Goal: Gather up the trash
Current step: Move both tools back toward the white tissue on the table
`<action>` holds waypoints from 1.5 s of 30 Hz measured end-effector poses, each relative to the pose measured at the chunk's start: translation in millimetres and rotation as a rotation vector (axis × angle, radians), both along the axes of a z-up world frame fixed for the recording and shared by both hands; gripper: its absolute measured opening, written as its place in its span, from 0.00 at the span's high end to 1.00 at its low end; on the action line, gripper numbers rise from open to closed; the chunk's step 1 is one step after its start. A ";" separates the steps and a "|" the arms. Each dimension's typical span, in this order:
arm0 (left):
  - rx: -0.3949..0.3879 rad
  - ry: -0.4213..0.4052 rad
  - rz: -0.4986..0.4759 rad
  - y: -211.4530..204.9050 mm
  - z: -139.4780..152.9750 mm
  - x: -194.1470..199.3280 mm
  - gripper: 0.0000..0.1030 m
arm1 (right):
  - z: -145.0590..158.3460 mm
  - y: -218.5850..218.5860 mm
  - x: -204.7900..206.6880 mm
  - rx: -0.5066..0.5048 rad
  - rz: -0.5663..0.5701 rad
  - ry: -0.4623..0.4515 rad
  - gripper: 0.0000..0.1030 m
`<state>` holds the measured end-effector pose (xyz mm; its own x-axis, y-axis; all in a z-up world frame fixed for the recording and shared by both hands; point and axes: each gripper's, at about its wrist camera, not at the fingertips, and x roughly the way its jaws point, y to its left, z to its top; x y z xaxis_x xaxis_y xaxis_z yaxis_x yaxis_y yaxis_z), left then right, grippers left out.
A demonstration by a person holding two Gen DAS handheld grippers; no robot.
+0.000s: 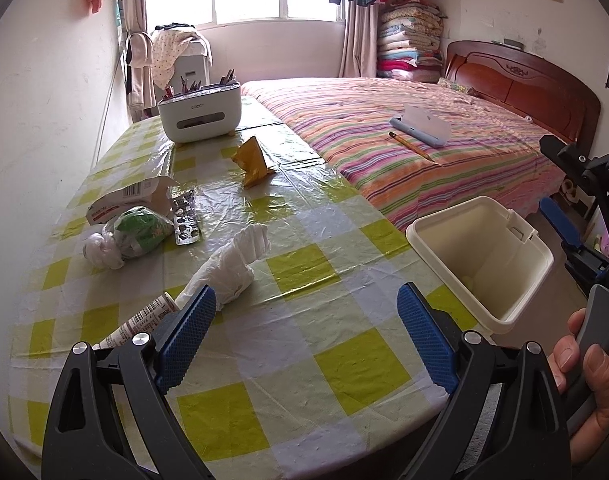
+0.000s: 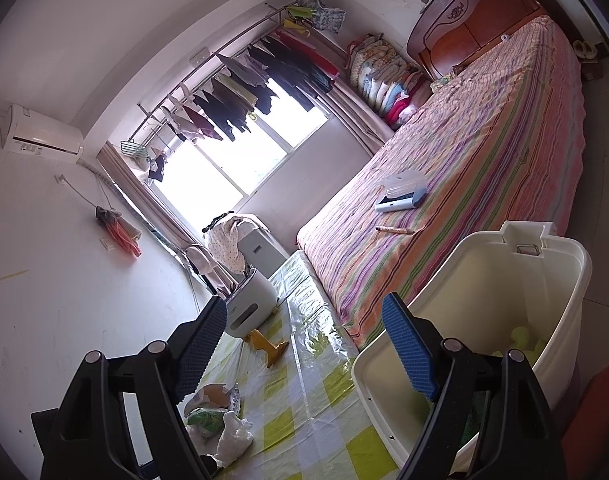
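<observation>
Trash lies on the checked table [image 1: 304,344]: a crumpled white plastic bag [image 1: 232,264], a printed tube [image 1: 144,320], a green wrapper [image 1: 144,232], a white wad [image 1: 100,250], blister packs [image 1: 186,220], a torn carton [image 1: 132,196] and a yellow wrapper [image 1: 252,160]. A cream bin [image 1: 480,256] stands off the table's right edge, with something yellow-green inside [image 2: 524,340]. My left gripper [image 1: 306,336] is open and empty, low over the table, beside the white bag. My right gripper [image 2: 304,344] is open and empty, above the table next to the bin [image 2: 504,288].
A white organizer box [image 1: 200,112] with pens stands at the table's far end. A bed with a striped cover [image 1: 424,136] adjoins the table on the right, with a pencil [image 1: 410,146] and a blue case [image 1: 420,128] on it. A wall runs along the left.
</observation>
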<state>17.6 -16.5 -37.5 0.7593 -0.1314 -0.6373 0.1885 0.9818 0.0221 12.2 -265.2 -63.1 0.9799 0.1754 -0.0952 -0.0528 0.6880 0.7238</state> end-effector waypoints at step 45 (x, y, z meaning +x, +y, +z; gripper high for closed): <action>-0.125 -0.052 0.102 62.1 16.4 47.4 0.12 | 2.8 44.2 18.8 -0.098 0.054 0.049 0.24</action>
